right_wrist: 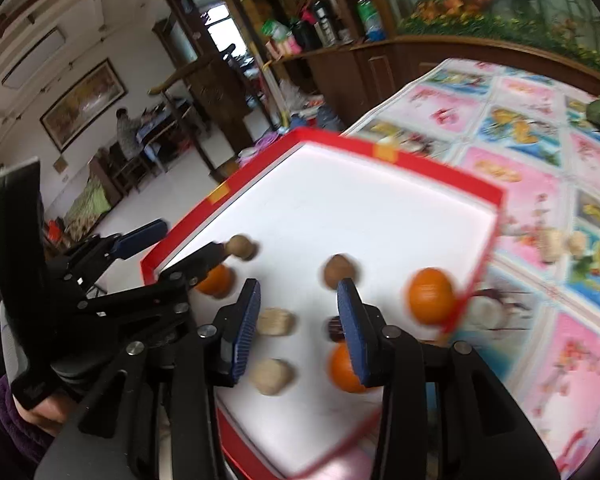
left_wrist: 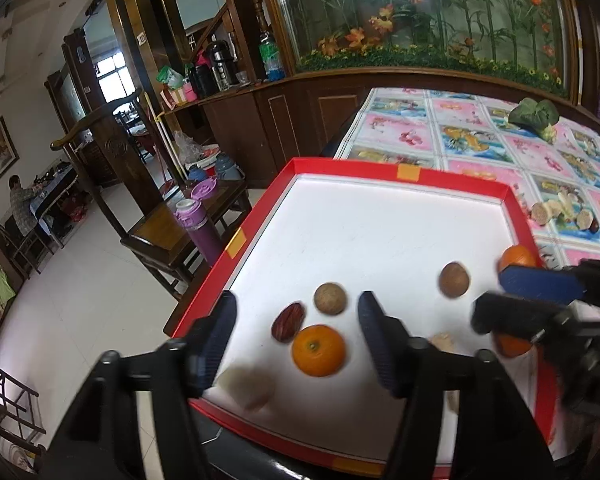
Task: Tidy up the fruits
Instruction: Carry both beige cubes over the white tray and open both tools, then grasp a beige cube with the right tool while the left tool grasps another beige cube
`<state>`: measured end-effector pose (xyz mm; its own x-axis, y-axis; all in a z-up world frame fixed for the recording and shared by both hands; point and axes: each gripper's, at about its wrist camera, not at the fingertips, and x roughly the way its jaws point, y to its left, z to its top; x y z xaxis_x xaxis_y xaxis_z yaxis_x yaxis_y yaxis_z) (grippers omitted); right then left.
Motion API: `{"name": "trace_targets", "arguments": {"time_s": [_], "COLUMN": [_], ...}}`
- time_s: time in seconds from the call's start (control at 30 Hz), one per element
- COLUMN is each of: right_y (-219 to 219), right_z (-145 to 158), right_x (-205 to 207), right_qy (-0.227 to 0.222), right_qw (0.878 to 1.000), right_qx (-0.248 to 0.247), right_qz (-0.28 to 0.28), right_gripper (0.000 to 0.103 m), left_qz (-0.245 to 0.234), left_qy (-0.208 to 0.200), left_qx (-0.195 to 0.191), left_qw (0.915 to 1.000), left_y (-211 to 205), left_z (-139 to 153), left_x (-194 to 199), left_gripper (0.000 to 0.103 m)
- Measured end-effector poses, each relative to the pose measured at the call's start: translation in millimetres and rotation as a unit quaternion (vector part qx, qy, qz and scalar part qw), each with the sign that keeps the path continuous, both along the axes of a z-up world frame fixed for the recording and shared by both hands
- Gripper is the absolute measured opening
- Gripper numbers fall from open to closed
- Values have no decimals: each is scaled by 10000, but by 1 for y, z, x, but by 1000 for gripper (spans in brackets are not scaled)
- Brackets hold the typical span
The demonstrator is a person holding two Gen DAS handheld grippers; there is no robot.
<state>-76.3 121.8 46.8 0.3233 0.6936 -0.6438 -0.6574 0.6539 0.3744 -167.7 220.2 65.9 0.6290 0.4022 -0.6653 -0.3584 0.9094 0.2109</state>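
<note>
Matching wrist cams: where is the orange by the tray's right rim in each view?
Left wrist: orange at the right edge, mid-height, against the red tray rim.
Right wrist: right of centre, same rim.
Shared landmark: tape patch on the far rim.

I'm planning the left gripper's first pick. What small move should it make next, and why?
Probably ease the left gripper down over the orange. Its jaws stand open and empty, the orange lies between them on the red-rimmed tray, and the date sits close beside, so go carefully.
</note>
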Motion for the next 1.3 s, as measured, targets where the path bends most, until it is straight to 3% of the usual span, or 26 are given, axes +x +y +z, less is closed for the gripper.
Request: {"name": "trace_targets", "arguments": {"time_s": [0.23,0.43,0.6,0.77,0.97,1.13,1.3], "right_y": [-88,-176,-219,-223,-193,-168,-169], "right_z": [4,-8,-20,-22,-11,-20,-21], "right_x": [18,40,64,80,88,112,116], "right_qy": [-35,57,281,297,27,50,-49], "right_qw": [9964,9842,9743,9743,9833,9838,9808], "right_qx": [70,-166,-308,-319,-84,-484,-614], "right_qz": [-842,-1761,-2214,-2210,-1815,-1728,-1850], "right_gripper": [43,43,43,42,43,42,42], "left_qz": [-602,-1266,-1704,-1841,-1838,-1884,-1900], "left_qy": [-174,-150,-52,94,229,295,310], "left_qx": [13,66,-99,-83,-3,-102,-192], "left_qw": [9980,9918,9853,9828,9827,9816,9811], "left_y": [-42,-91,-127,-144,-143,-144,-147], "left_z": [21,29,30,27,23,23,23], "left_x": [16,39,60,80,86,88,96], "left_gripper": [77,77,77,77,77,77,77]}}
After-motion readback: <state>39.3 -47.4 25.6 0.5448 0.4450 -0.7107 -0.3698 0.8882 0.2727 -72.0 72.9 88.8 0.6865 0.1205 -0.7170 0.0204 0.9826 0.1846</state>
